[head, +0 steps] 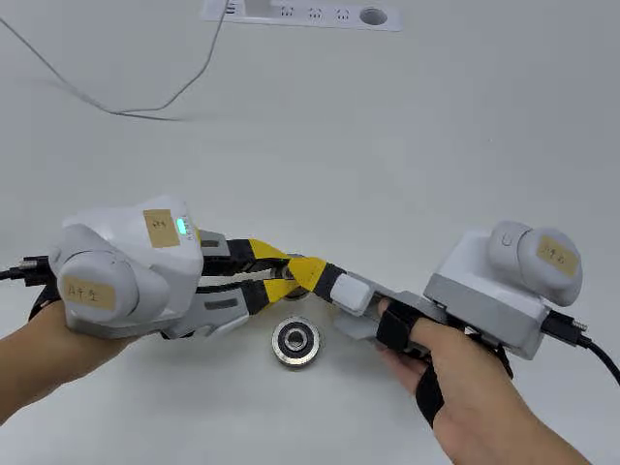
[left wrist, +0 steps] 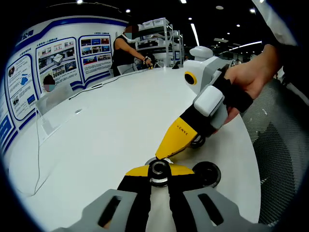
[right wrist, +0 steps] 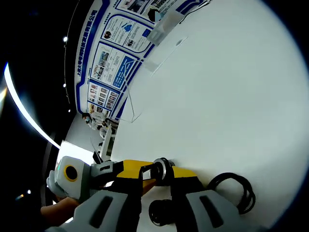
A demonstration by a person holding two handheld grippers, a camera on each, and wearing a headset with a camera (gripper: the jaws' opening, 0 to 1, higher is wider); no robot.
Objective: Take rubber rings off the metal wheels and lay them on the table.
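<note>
Found both claws nose to nose just above the white counter (head: 387, 145) — left claw (head: 283, 276) reaching in from the left, right claw (right wrist: 164, 180) from the right, roughly along one line. Saw the left claw clamped across the held wheel (left wrist: 159, 169), with the hub turned toward its own camera. Saw the right claw closed onto the same wheel from the opposite side, tips at the rim; could not tell whether they had rubber or bare metal. Judged that the coming pull would run along that shared line, with the right claw drawing away from the left. Noted a second wheel (head: 295, 341) lying flat on the counter just on the person's side of the tips, about as near one claw as the other. Noted loose rubber rings (right wrist: 232, 191) lying on the far side, close by — likely a ready spot for the next one. Took the counter for smooth and matte, with a power strip (head: 300, 14) and a thin cable (head: 145, 102) well away at the back. Made out a dim hall beyond, hung with blue display boards (left wrist: 53, 63).
</note>
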